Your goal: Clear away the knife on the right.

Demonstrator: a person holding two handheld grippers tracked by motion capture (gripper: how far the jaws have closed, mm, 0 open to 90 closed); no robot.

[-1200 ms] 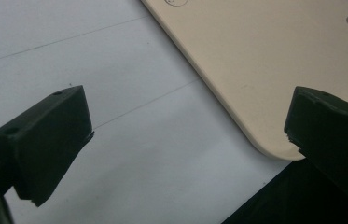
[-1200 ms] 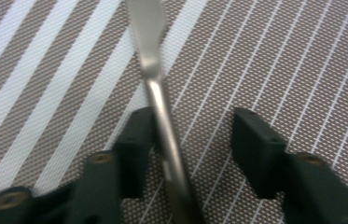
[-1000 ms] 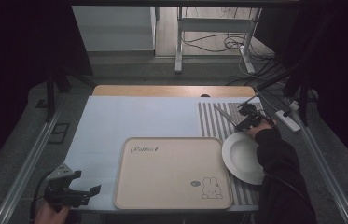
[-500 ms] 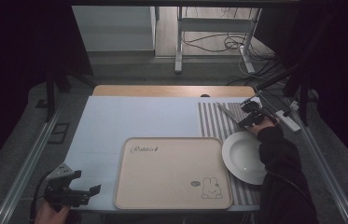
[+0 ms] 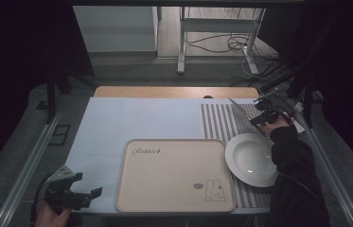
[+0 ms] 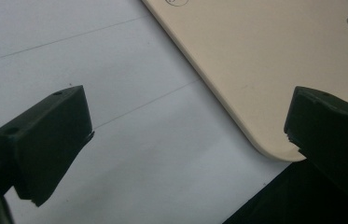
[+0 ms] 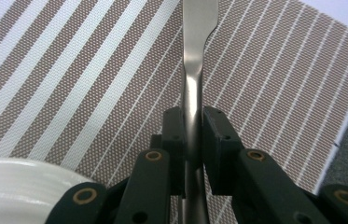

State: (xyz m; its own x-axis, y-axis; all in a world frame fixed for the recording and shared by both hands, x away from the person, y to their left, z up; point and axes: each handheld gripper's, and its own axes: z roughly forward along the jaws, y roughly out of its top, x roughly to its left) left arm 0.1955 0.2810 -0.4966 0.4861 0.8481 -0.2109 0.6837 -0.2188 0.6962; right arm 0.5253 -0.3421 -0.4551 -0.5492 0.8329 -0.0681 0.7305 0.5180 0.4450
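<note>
Utensil [image 7: 195,70] head beyond the right gripper view's top edge

The high view looks forward and down over the whole pale blue counter [image 5: 141,120]. Each gripper view hovers close: left shares the beige rounded plastic tray [image 6: 274,60] at 6 o'clock, right the brown-striped woven placemat [image 7: 92,79] at 3 o'clock.

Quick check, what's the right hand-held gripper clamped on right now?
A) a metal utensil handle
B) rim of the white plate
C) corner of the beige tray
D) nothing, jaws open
A: in the right gripper view the right hand-held gripper has its jaws closed on a metal utensil handle over the striped placemat; the white plate sits off to one side, untouched.
</note>
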